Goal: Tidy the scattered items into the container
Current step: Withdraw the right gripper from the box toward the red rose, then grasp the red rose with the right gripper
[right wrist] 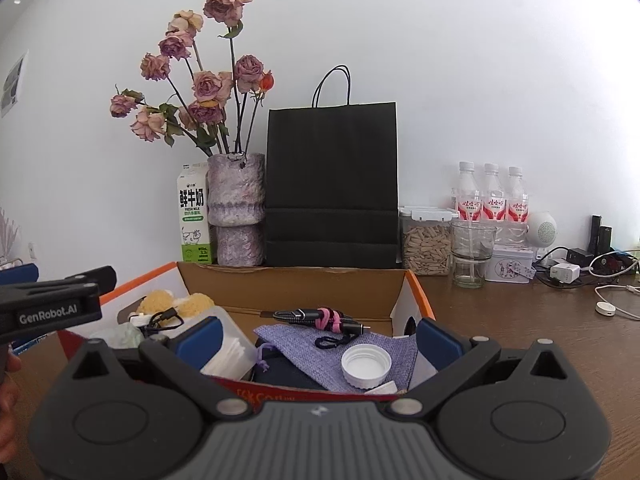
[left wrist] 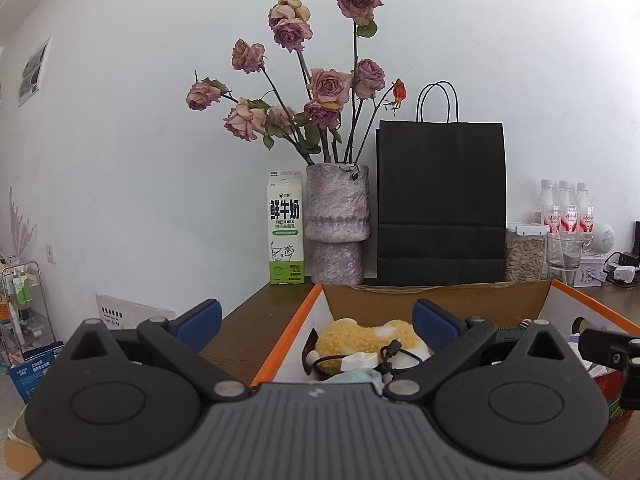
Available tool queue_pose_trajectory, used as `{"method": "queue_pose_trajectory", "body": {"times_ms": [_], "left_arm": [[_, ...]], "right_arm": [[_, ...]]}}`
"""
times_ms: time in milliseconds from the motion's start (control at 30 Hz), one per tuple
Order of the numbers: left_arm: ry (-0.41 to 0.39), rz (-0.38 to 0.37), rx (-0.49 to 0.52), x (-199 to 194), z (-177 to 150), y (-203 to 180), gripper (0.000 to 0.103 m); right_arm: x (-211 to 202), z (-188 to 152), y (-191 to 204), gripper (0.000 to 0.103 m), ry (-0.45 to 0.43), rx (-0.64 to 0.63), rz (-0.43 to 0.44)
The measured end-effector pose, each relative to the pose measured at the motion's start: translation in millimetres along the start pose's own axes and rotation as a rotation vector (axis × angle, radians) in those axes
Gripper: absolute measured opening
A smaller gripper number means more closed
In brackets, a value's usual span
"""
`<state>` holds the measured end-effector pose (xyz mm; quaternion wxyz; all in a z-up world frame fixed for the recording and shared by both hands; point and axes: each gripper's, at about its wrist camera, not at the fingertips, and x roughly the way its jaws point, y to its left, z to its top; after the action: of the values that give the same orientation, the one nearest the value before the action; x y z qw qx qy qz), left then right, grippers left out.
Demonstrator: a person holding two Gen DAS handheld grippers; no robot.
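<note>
A cardboard box [right wrist: 292, 286] with orange edges stands on the tabletop [right wrist: 520, 340], near its back edge. Inside lie a purple cloth pouch [right wrist: 308, 350], a white bottle cap [right wrist: 366, 365] on the pouch, a bundled cable [right wrist: 320, 317] and a yellow plush toy [left wrist: 360, 336]. The left gripper [left wrist: 316, 322] and right gripper [right wrist: 320, 338] both hover over the box, jaws apart and empty.
</note>
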<state>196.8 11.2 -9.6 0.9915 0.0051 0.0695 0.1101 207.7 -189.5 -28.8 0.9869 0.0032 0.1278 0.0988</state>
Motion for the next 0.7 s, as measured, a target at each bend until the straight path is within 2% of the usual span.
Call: {"method": "queue_pose_trajectory", "body": {"times_ms": [233, 367, 700], "left_arm": [[0.02, 0.01, -0.008, -11.9, -5.4, 15.6, 0.103], [0.063, -0.005, 0.002, -17.2, -10.2, 22.7, 0.103], [0.083, 0.0, -0.005, -30.8, -19.3, 43.7, 0.103]], "right_arm": [[-15.2, -11.8, 4.2, 0.103, 0.012, -0.026, -0.006], [-21.0, -16.7, 7.5, 0.103, 0.024, -0.042, -0.005], [-32.5, -25.2, 16.7, 0.103, 0.068, -0.061, 0.023]]}}
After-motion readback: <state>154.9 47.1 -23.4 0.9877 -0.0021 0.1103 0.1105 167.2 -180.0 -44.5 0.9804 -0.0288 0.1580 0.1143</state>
